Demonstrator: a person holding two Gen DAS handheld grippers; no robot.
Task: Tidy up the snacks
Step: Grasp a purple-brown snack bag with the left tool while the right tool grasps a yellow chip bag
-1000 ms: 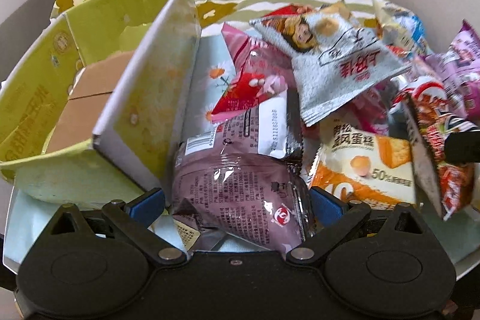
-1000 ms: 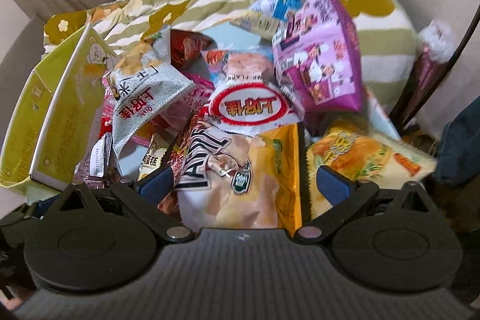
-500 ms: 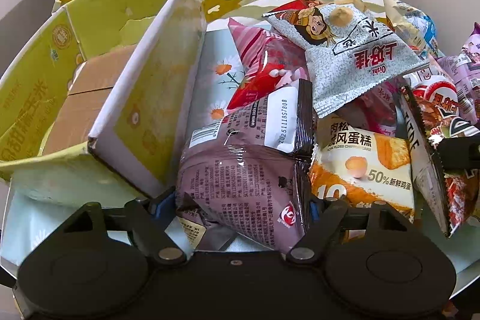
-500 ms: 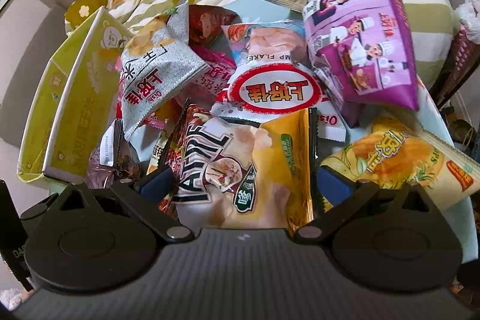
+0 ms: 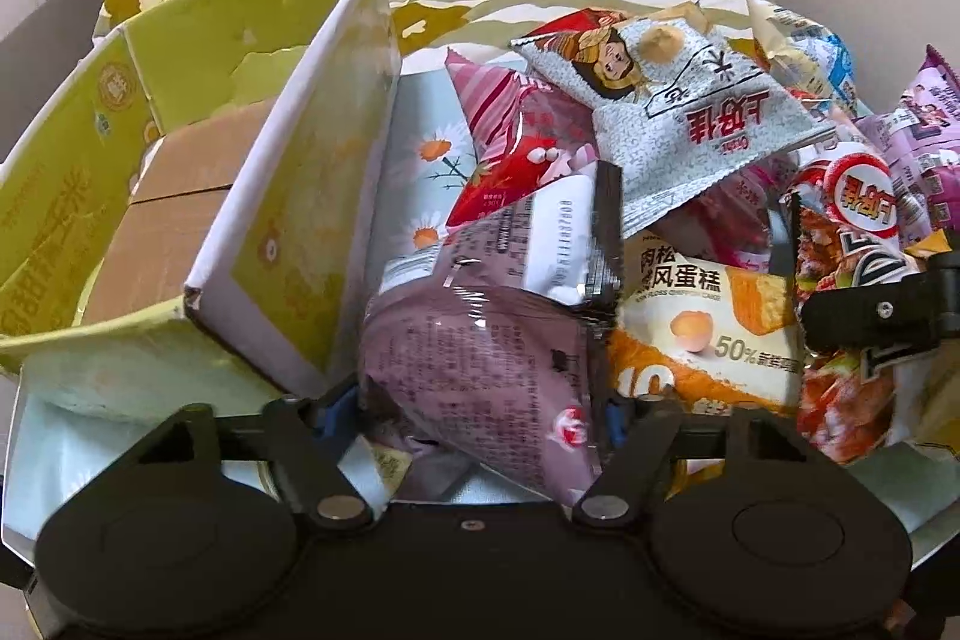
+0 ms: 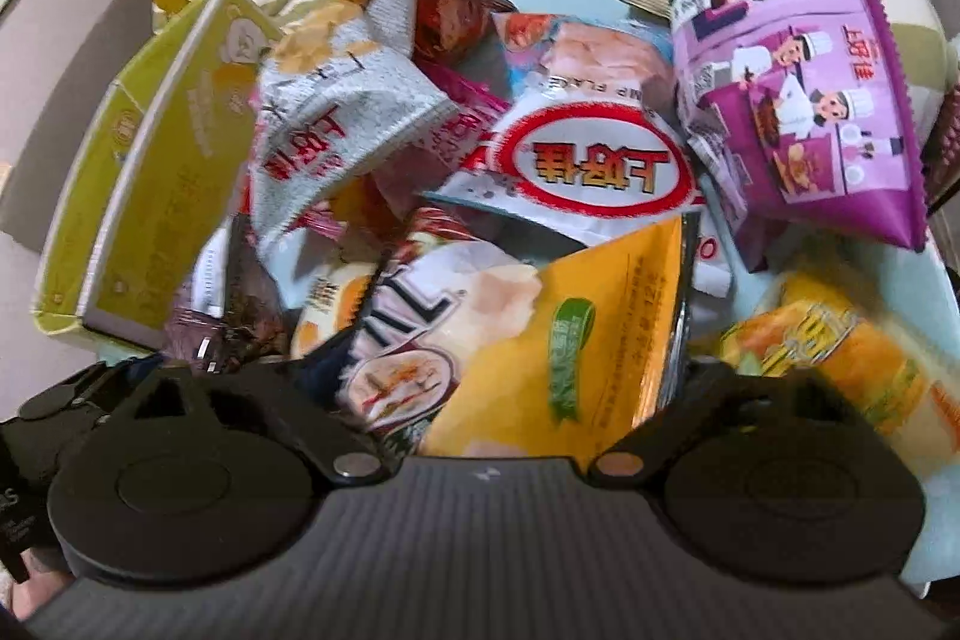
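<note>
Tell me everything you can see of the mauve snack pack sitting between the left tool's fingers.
The mauve snack pack is a glossy, crinkled plastic pouch with its printed back up: fine text, a white label panel, a black sealed seam along its right edge and a small red round logo near the bottom. It lies tilted beside the yellow-green cardboard box, overlapping the orange cake packet. The left tool is closing, its blue pads at the pack's sides.
</note>
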